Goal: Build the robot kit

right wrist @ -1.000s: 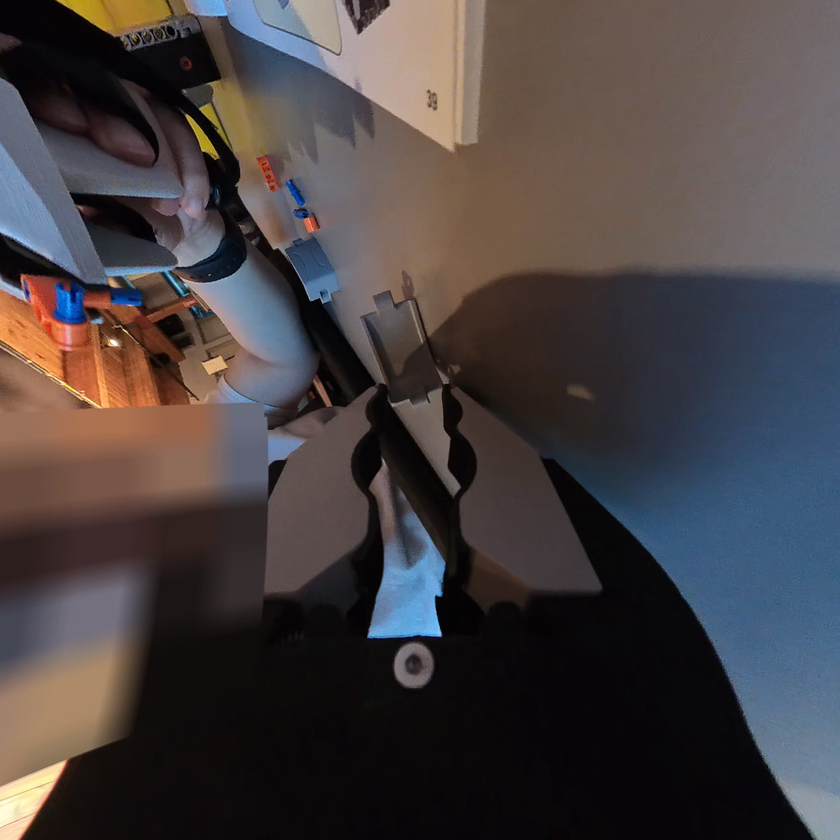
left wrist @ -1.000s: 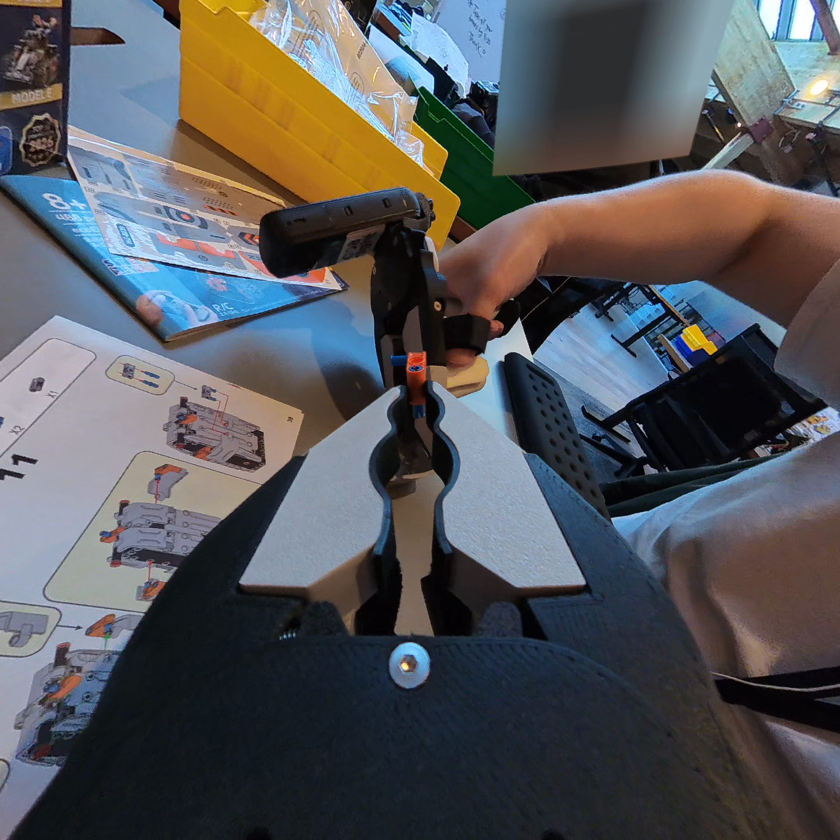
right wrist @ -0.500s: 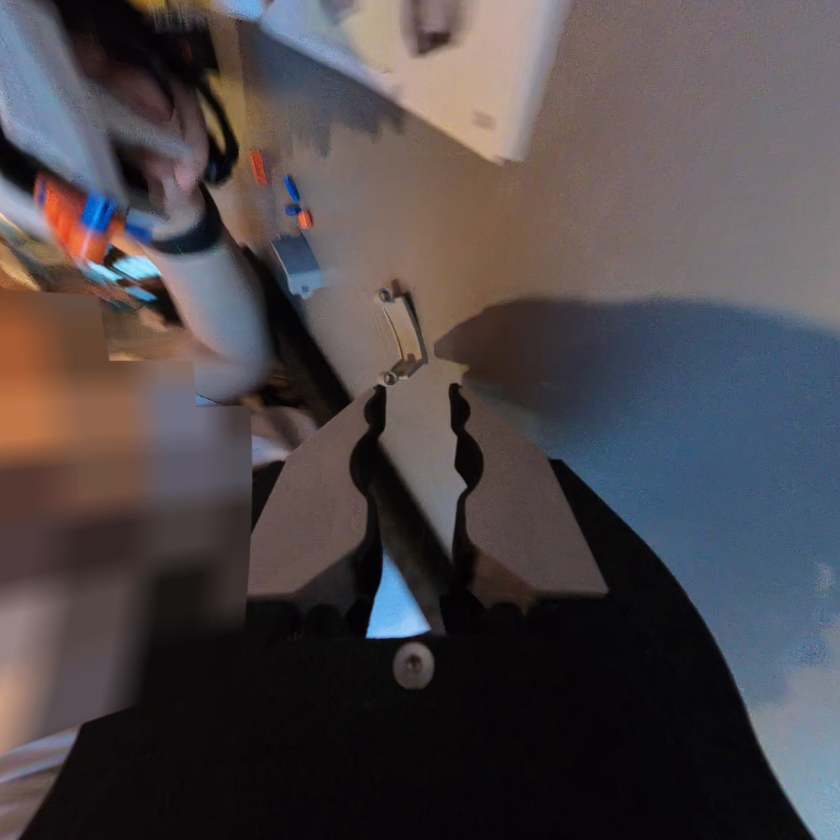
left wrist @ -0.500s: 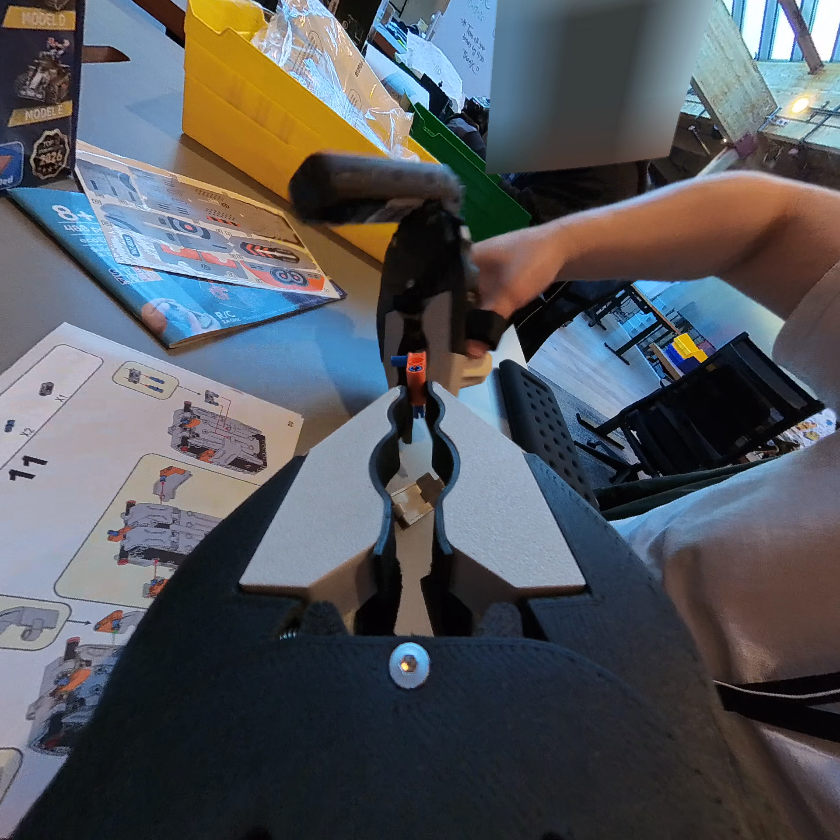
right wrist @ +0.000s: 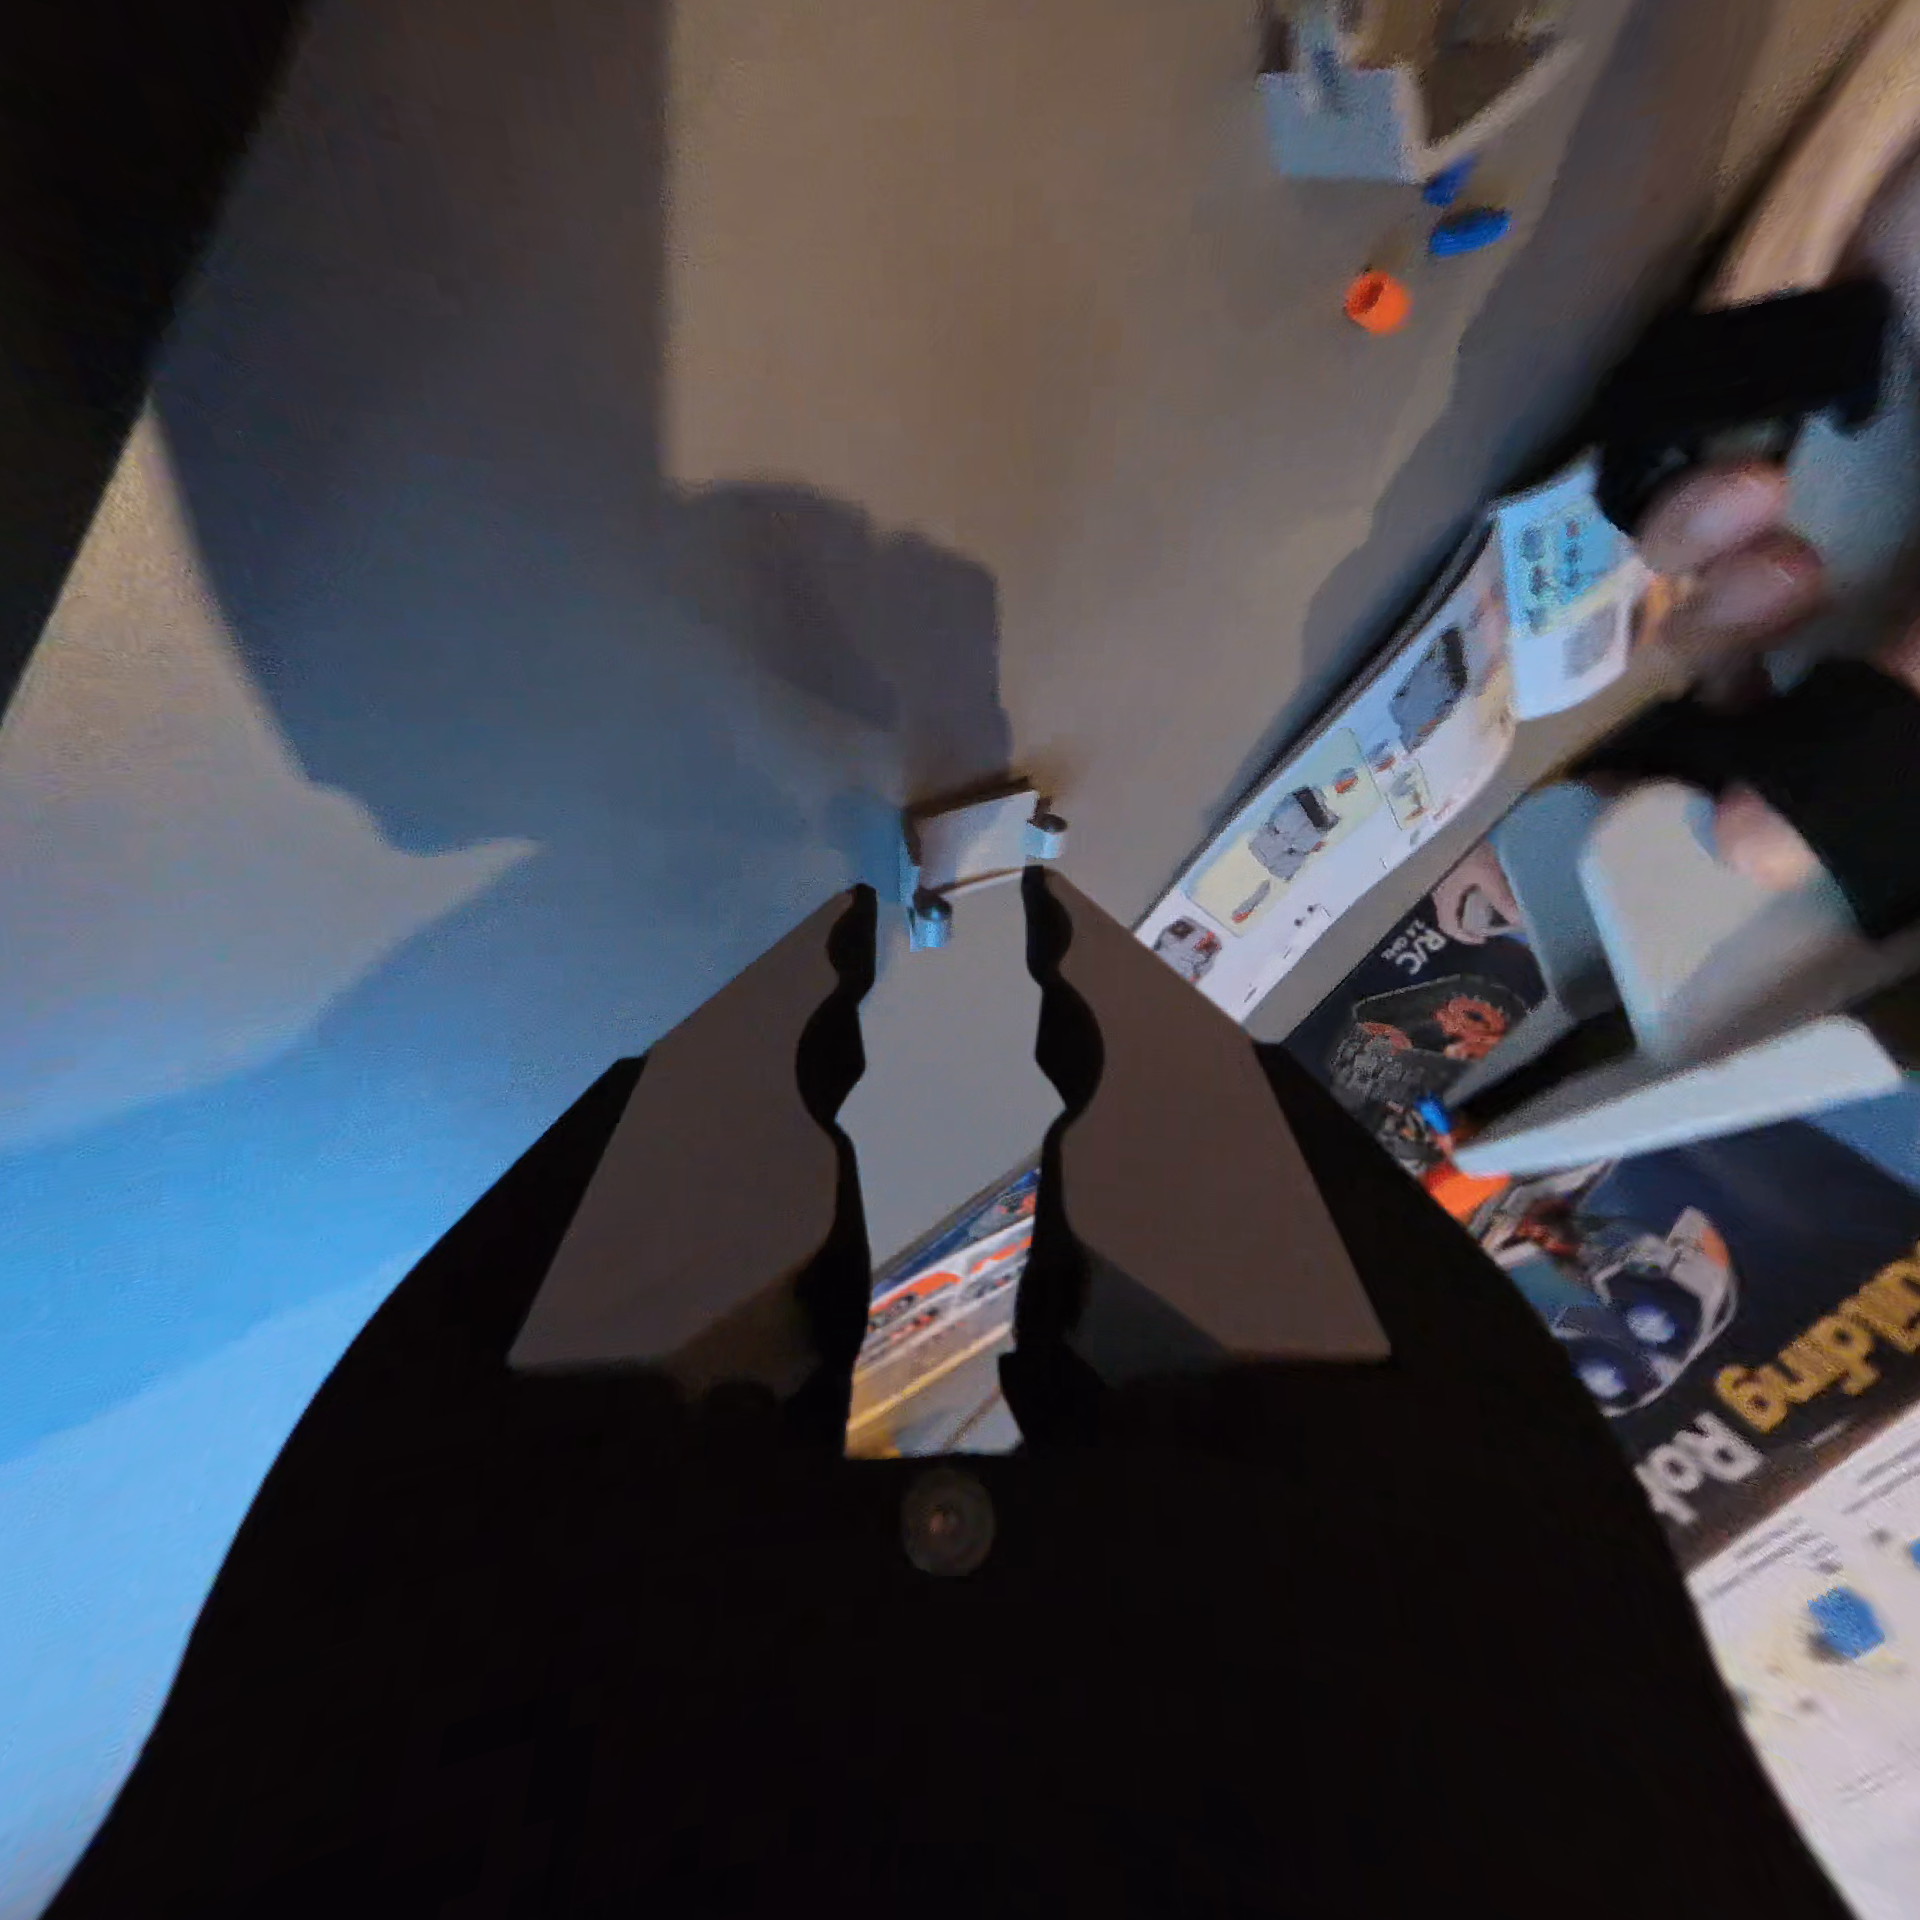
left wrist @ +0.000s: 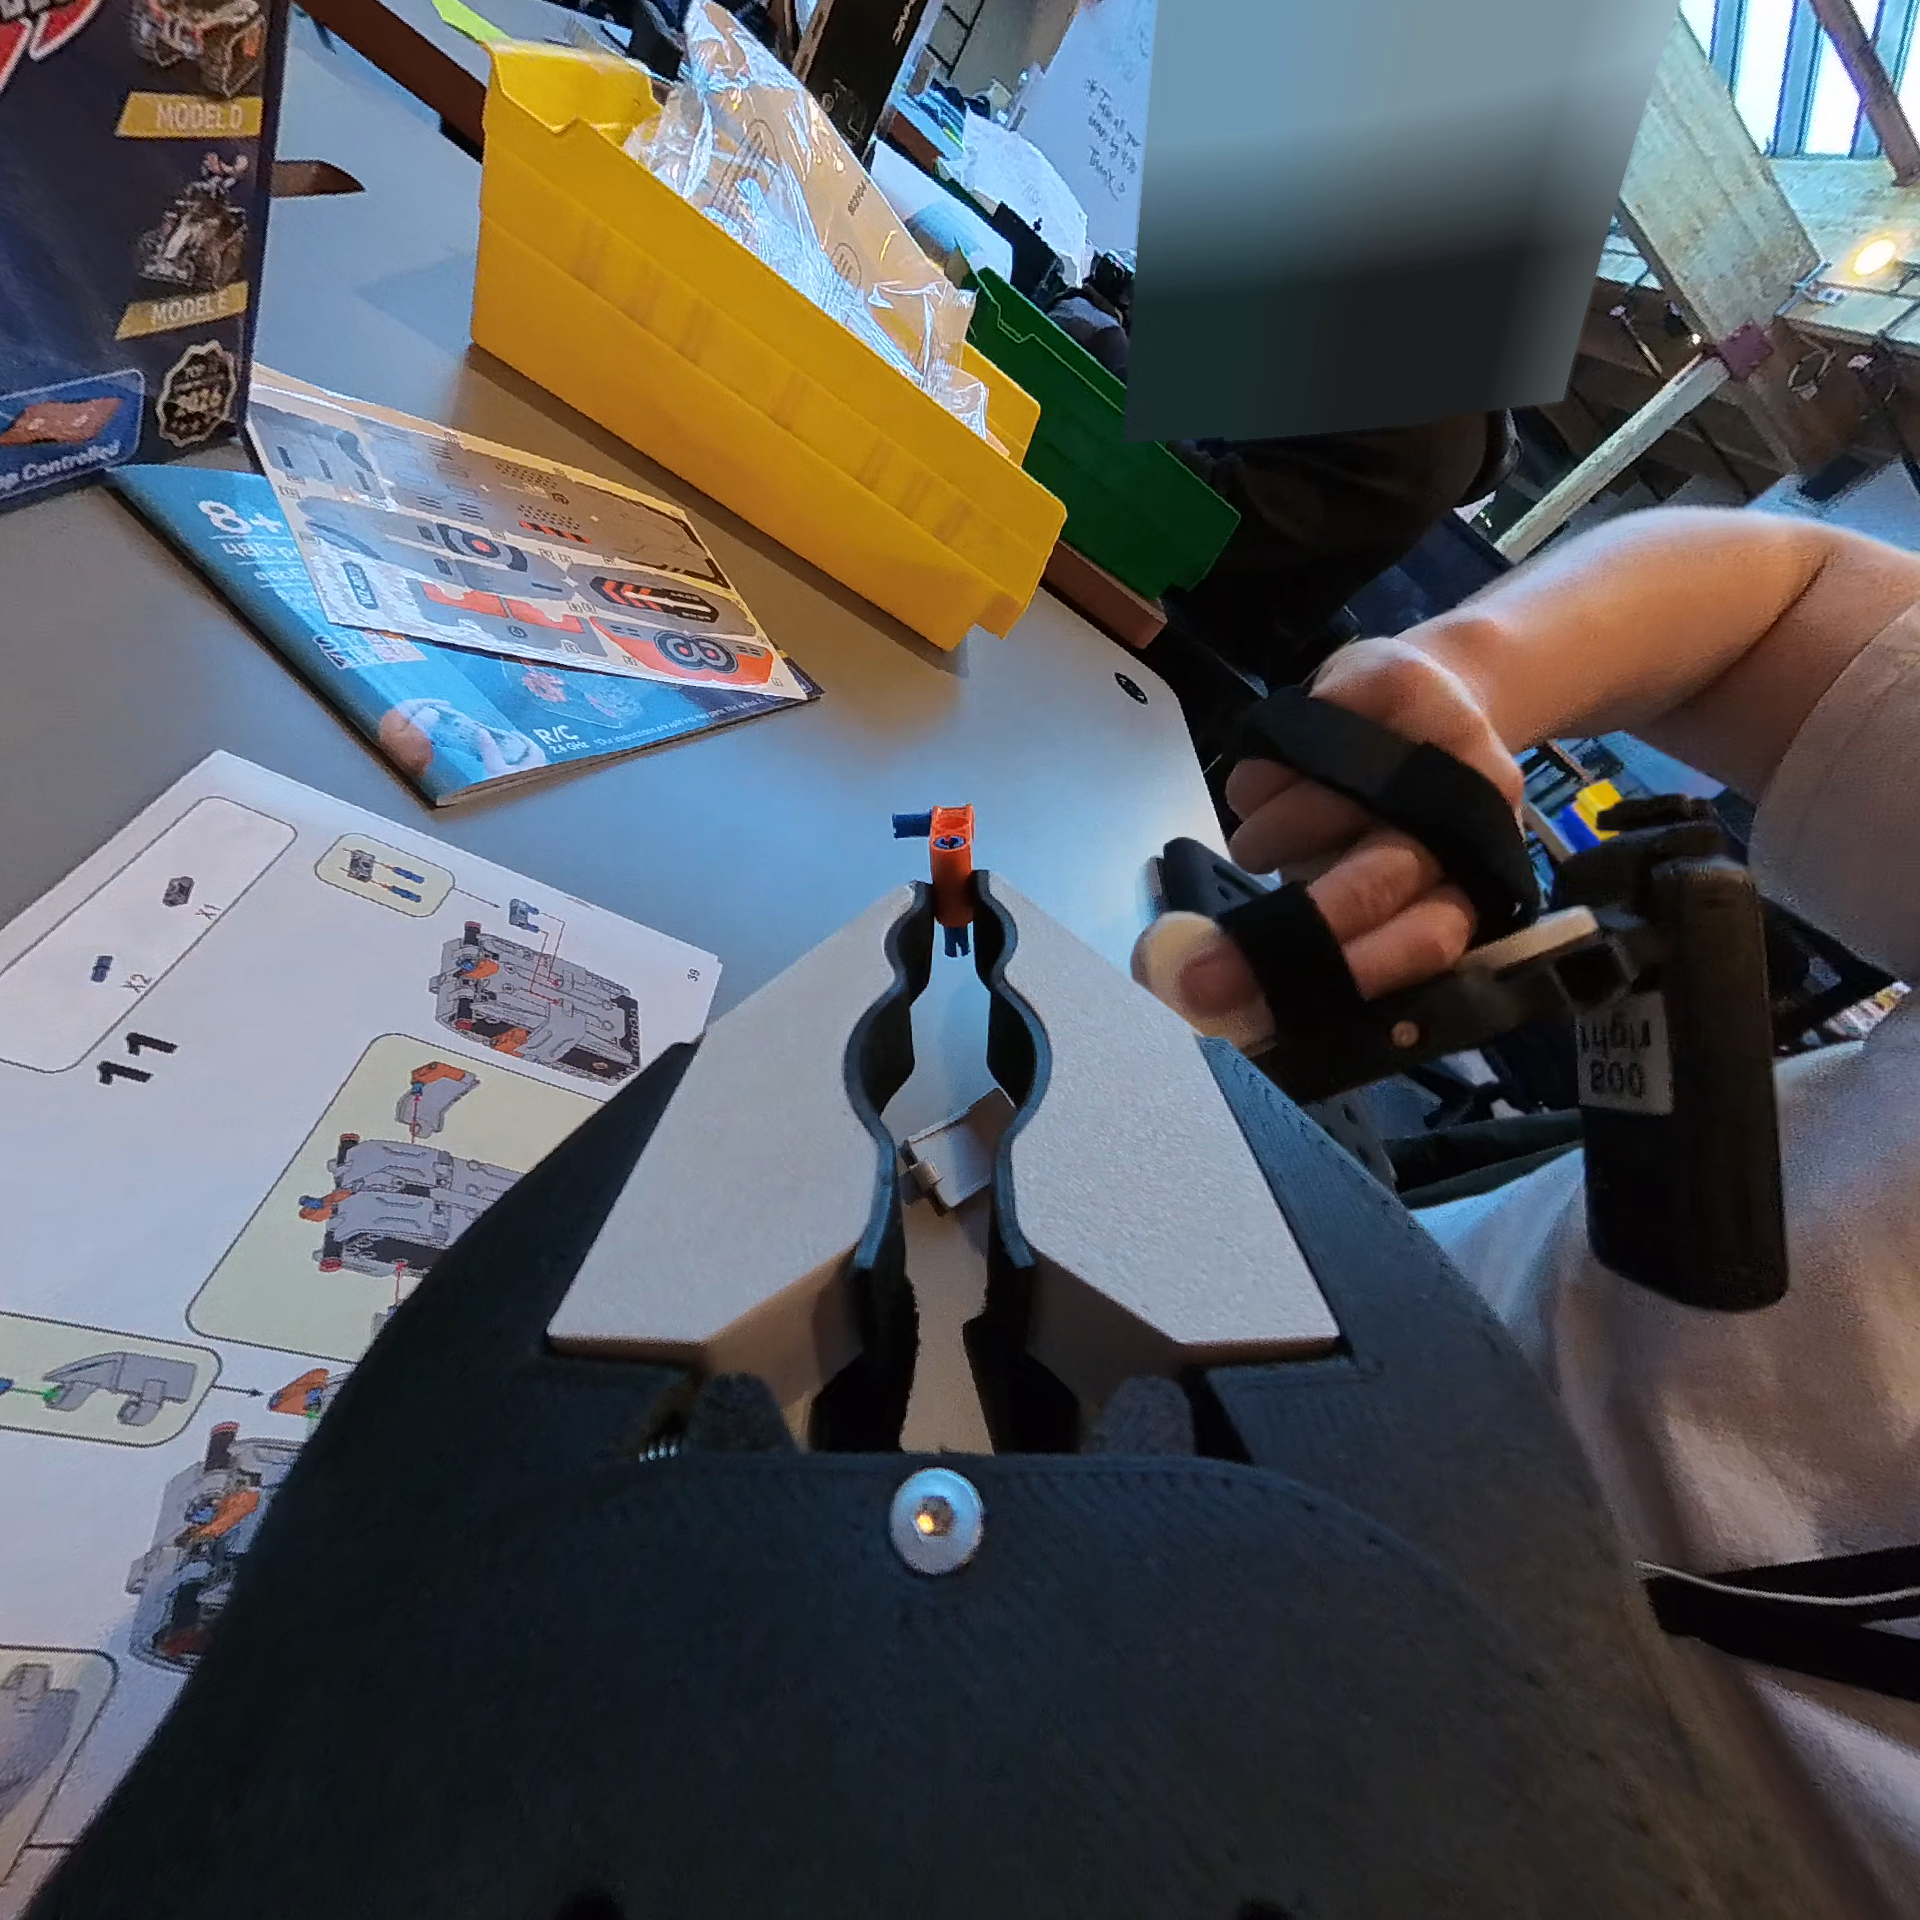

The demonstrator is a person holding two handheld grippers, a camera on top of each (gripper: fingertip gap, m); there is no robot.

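The left tongs (left wrist: 948, 902) pinch a small orange-and-blue piece (left wrist: 950, 854) upright at their tips, while the right tongs (right wrist: 943, 896) gape empty, a flat grey panel (right wrist: 975, 840) lying crosswise on the desk (right wrist: 935, 312) just past them.

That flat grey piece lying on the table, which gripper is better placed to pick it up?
Right. The right gripper is open, with the flat grey piece just past its tips; the left gripper is shut on the orange and blue connector.
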